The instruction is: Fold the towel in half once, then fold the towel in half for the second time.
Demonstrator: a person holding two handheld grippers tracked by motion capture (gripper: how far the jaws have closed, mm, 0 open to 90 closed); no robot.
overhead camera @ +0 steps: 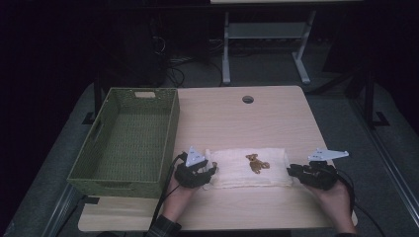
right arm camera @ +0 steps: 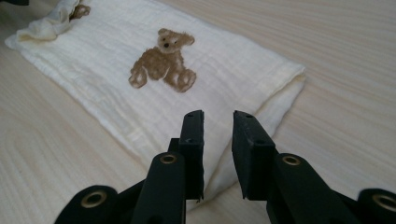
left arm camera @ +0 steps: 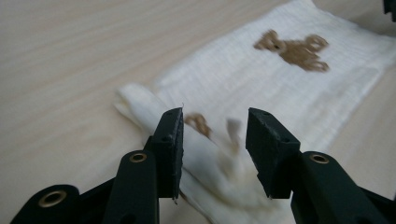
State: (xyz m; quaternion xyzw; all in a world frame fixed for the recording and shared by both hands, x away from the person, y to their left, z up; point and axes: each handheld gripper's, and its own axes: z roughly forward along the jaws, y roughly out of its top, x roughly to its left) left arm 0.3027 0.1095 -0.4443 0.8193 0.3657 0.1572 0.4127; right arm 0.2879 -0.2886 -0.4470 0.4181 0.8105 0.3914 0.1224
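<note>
Hand-held grippers (overhead camera: pixel 213 170) flank folded cream bear-printed cloth (overhead camera: pixel 249 169).

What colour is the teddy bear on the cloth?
The teddy bear is brown, printed on a cream-white cloth. It shows best in the right gripper view.

Cream cloth (overhead camera: pixel 249 168) with brown teddy bear print (overhead camera: pixel 256 163), pale wood-grain table (overhead camera: pixel 237 118).
Ahead of the black jaws of the right gripper (right arm camera: pixel 218 126): off-white finely ribbed weave, bear tan with darker brown face and paws. Between the black jaws of the left gripper (left arm camera: pixel 214 133): bunched cream corner with a brown print patch. Brass-coloured rivets on the jaws. Basket (overhead camera: pixel 89 163) olive-green woven mesh.
</note>
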